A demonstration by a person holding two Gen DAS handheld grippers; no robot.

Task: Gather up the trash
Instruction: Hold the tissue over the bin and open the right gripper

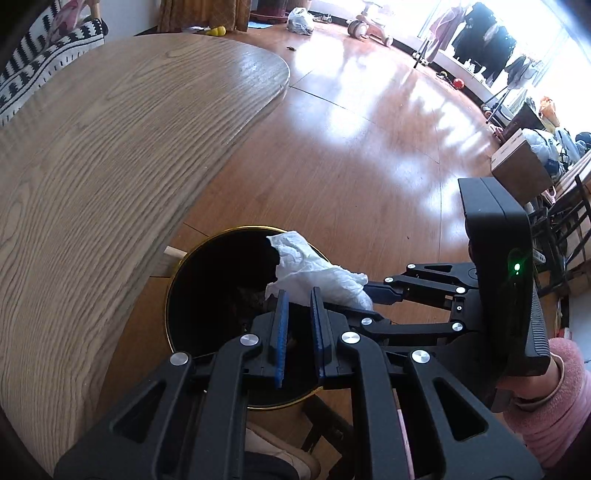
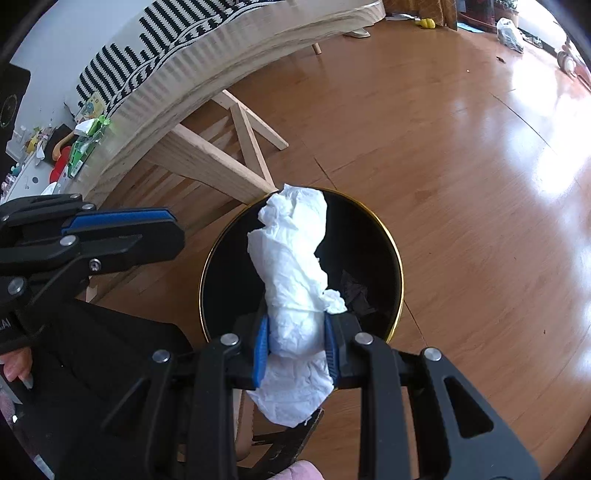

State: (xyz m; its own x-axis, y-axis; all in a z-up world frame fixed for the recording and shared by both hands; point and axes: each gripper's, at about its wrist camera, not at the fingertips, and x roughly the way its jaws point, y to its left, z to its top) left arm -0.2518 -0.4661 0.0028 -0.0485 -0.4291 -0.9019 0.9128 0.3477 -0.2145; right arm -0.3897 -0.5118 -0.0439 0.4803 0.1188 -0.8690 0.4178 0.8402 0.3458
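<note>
A black trash bin with a gold rim (image 1: 168, 295) (image 2: 395, 243) stands on the wooden floor beside the table. My right gripper (image 2: 295, 325) is shut on a crumpled white tissue (image 2: 291, 258) and holds it over the bin's mouth. The tissue (image 1: 314, 269) and the right gripper (image 1: 373, 291) also show in the left wrist view, above the bin's right side. My left gripper (image 1: 297, 295) is over the bin, its blue pads apart with nothing between them. It also shows at the left in the right wrist view (image 2: 173, 225). Dark crumpled trash (image 2: 356, 291) lies inside the bin.
An oval wooden table (image 1: 110, 147) with light wooden legs (image 2: 221, 162) stands to the left of the bin. A black-and-white striped sofa (image 2: 155, 48) is behind it. Boxes and chairs (image 1: 517, 170) stand at the far right. A plastic bag (image 1: 300, 20) lies far off on the floor.
</note>
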